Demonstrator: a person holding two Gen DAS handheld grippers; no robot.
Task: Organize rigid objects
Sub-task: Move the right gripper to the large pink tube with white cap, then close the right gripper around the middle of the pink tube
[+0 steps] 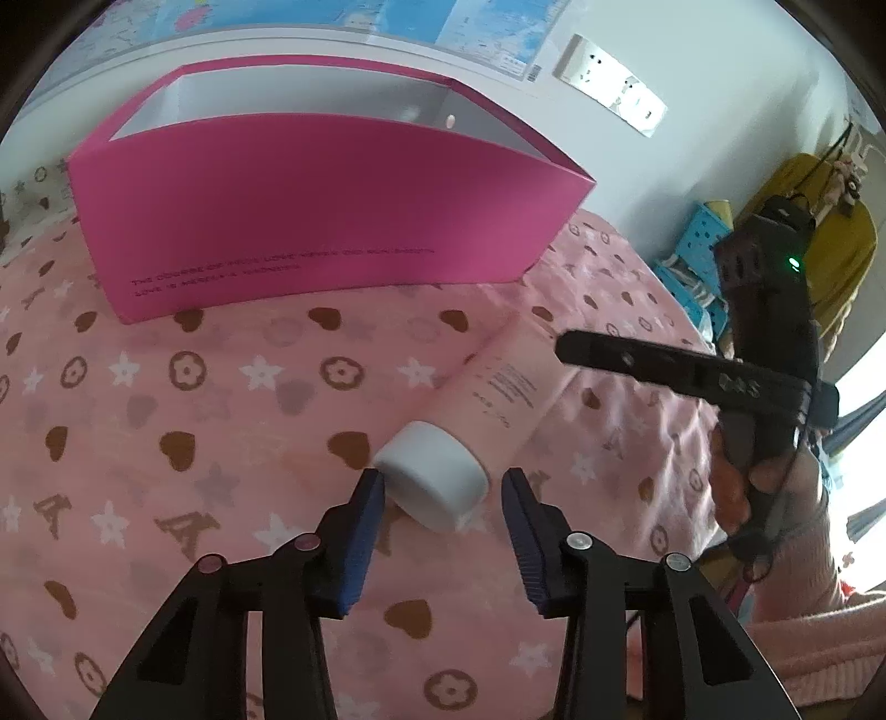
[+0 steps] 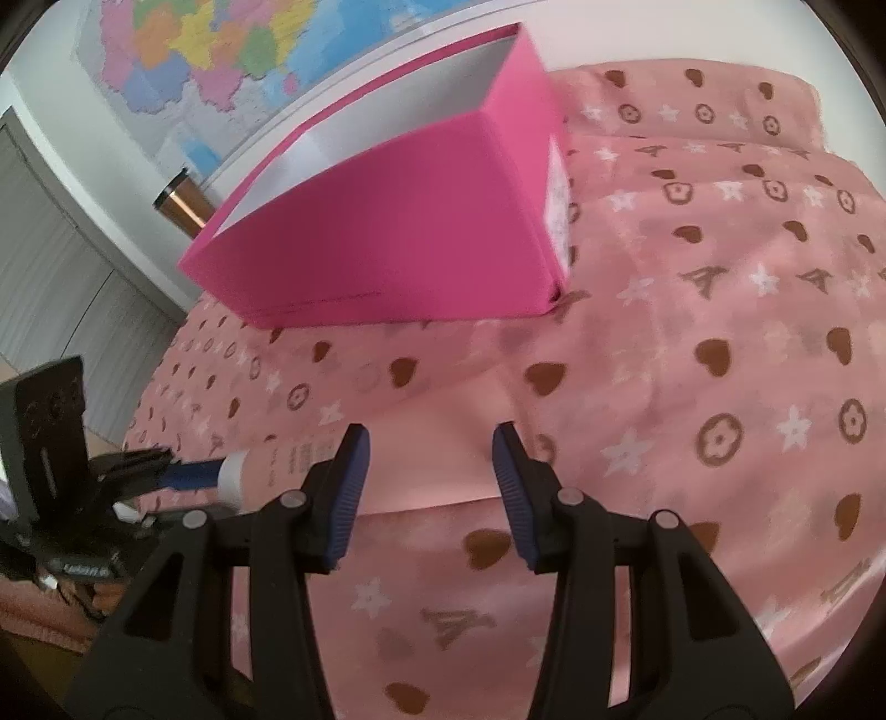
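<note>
Left gripper (image 1: pixel 443 479): fingers (image 1: pixel 362 531) are held apart, one on each side of the white cap (image 1: pixel 434 479) of a pink tube (image 1: pixel 501 396). The left finger tip is seen just beside or touching the cap; contact cannot be confirmed. A gap is seen between the cap and the right finger.

The pink tube is laid flat on the pink patterned cloth (image 1: pixel 221 399), cap end toward the left gripper, crimped end pointed away toward the right. Printed text is seen on its body; not legible.

Right gripper (image 2: pixel 432 443): fingers (image 2: pixel 512 493) are held apart, nothing clamped. The body of the tube (image 2: pixel 421 443) is seen lying crosswise between and under the finger tips; whether it is touched cannot be told.

Pink box (image 1: pixel 315 221): open-topped, white inside, set upright on the cloth beyond the tube and well apart from it. A line of dark text is printed low on its near wall.

In the right wrist view a copper-coloured tumbler (image 2: pixel 183 205) is seen behind the box, and a map (image 2: pixel 221 50) on the wall
</note>
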